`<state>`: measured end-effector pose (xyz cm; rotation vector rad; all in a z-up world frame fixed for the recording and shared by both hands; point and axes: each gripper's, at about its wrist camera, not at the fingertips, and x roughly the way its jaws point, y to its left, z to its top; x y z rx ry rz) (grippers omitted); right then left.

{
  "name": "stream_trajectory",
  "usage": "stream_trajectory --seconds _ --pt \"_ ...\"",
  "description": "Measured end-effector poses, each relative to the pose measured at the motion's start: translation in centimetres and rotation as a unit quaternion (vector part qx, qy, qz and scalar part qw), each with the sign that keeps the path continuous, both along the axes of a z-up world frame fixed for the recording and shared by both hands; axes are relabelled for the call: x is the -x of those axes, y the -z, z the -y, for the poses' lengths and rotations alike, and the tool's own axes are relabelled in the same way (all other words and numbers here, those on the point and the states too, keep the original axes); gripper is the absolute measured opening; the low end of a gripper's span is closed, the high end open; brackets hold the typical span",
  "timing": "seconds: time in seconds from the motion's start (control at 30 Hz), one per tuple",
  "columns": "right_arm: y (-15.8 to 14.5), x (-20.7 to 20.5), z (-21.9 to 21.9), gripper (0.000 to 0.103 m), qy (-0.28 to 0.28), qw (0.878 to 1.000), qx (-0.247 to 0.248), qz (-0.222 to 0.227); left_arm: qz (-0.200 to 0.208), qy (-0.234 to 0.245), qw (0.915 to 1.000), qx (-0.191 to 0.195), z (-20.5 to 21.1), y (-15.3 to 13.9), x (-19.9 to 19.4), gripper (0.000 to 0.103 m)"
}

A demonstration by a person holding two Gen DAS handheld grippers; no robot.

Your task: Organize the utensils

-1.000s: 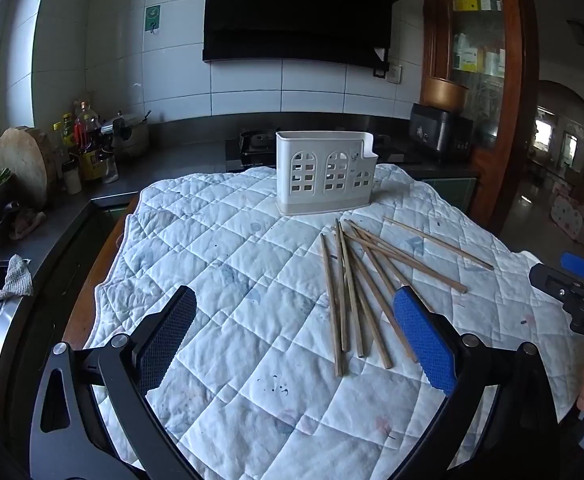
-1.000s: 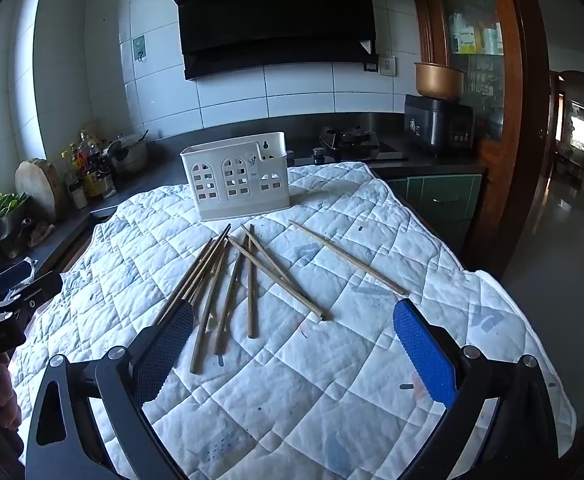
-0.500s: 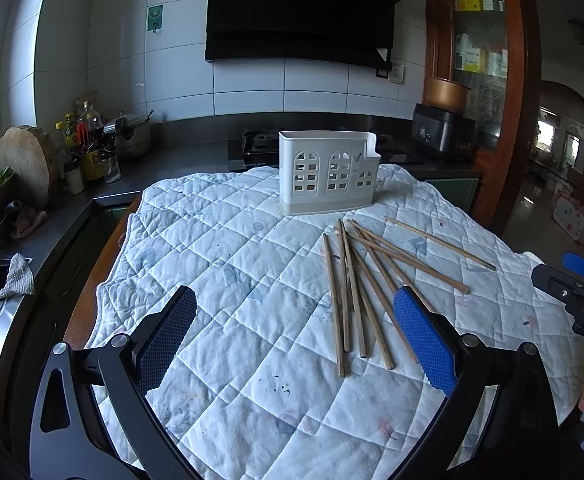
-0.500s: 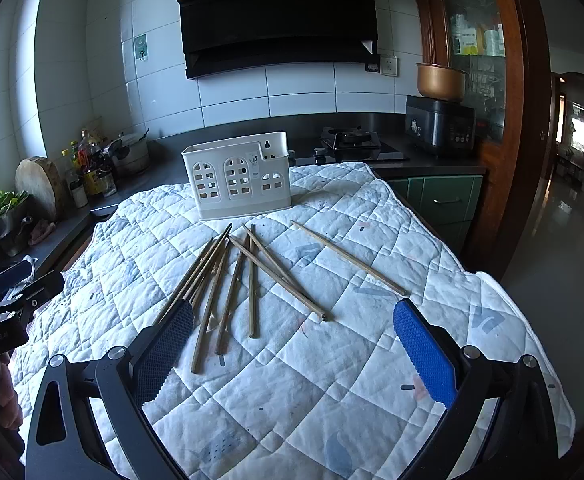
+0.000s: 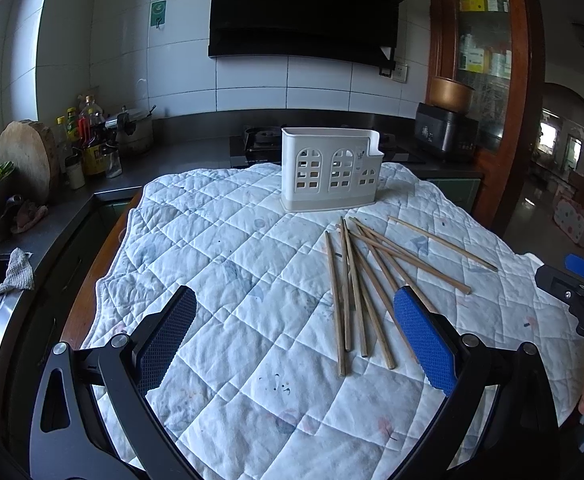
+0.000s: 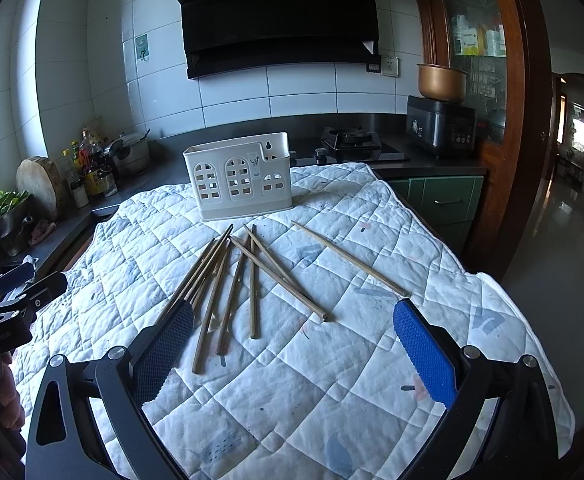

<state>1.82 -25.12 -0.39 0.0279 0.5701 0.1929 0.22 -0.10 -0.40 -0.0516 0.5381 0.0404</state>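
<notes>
Several wooden chopsticks [image 5: 355,280] lie loosely fanned on a white quilted cloth [image 5: 232,248]; they also show in the right wrist view [image 6: 252,276]. A white plastic utensil holder [image 5: 329,170] with arched cut-outs stands upright behind them, also in the right wrist view [image 6: 240,176]. My left gripper [image 5: 292,336] is open and empty, held above the cloth to the near left of the chopsticks. My right gripper [image 6: 292,340] is open and empty, just in front of the chopsticks' near ends.
The cloth [image 6: 371,340] covers a table with edges at left and right. A dark counter [image 5: 72,208] at left holds bottles [image 5: 88,148], a wooden block [image 5: 28,160] and greens. A stove [image 6: 351,144] and black cooker [image 6: 439,124] stand behind.
Both grippers have drifted slightly; the holder and chopsticks sit a little lower in the left wrist view. Nothing on the cloth has moved. Both grippers stay open.
</notes>
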Motion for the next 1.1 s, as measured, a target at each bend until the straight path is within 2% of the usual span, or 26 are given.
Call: stream_trajectory --seconds 1.1 --pt "0.71 -0.55 -0.01 0.097 -0.006 1.000 -0.006 -0.005 -0.007 -0.009 0.9999 0.003 -0.32 0.61 -0.75 0.096"
